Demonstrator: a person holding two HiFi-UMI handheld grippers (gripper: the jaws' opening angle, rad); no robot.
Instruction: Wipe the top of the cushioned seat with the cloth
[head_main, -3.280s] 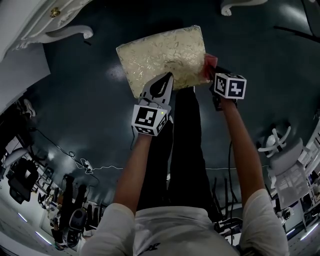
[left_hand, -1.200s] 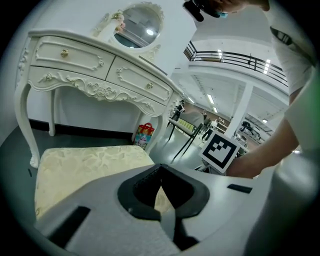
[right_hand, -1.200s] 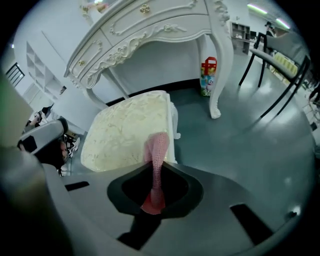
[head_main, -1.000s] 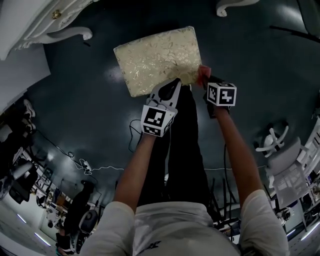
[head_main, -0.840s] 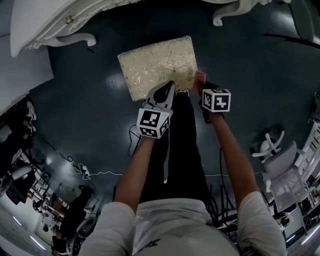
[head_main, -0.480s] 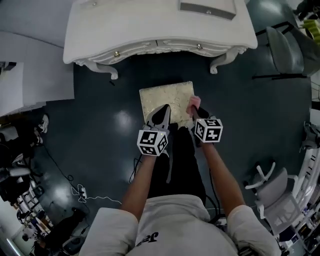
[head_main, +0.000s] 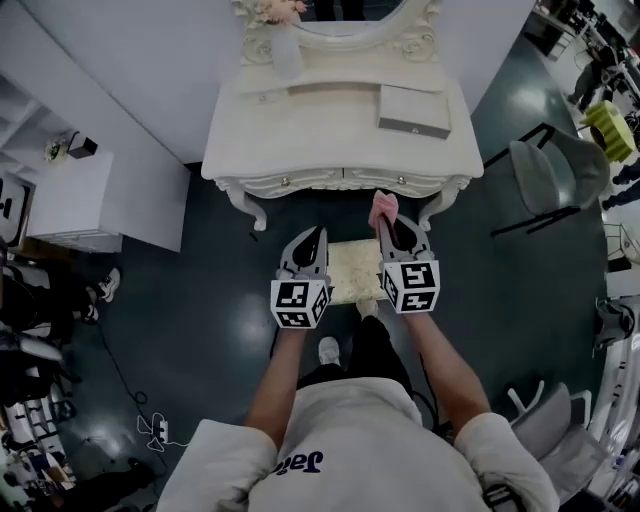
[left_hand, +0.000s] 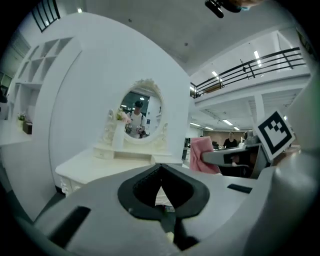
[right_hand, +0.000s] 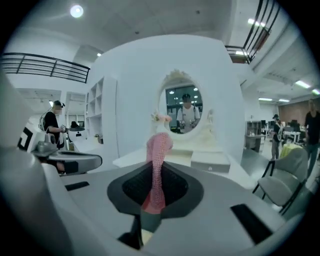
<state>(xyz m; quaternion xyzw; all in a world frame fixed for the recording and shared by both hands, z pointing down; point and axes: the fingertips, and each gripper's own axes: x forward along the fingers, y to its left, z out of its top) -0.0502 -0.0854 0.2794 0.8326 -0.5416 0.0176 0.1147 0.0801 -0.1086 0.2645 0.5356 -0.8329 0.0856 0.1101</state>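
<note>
The cushioned seat (head_main: 352, 271) is a pale patterned stool top on the dark floor, seen far below between my two grippers. My right gripper (head_main: 385, 226) is shut on the pink cloth (head_main: 383, 208), which sticks up from its jaws (right_hand: 157, 155). In the right gripper view the gripper (right_hand: 156, 172) points at the dressing table and mirror, well above the seat. My left gripper (head_main: 313, 236) is held level beside it, shut with nothing between its jaws (left_hand: 161, 174). The left gripper view also catches the cloth (left_hand: 203, 155) off to the right.
A white dressing table (head_main: 340, 150) with an oval mirror (right_hand: 183, 109) stands just beyond the seat, with a grey box (head_main: 412, 109) on top. A grey chair (head_main: 556, 174) is at the right and a white cabinet (head_main: 68, 198) at the left. People stand in the background.
The head view has risen and pulled far back from the seat. Both grippers have lifted off the cushion, and the cloth has gone up with the right one.
</note>
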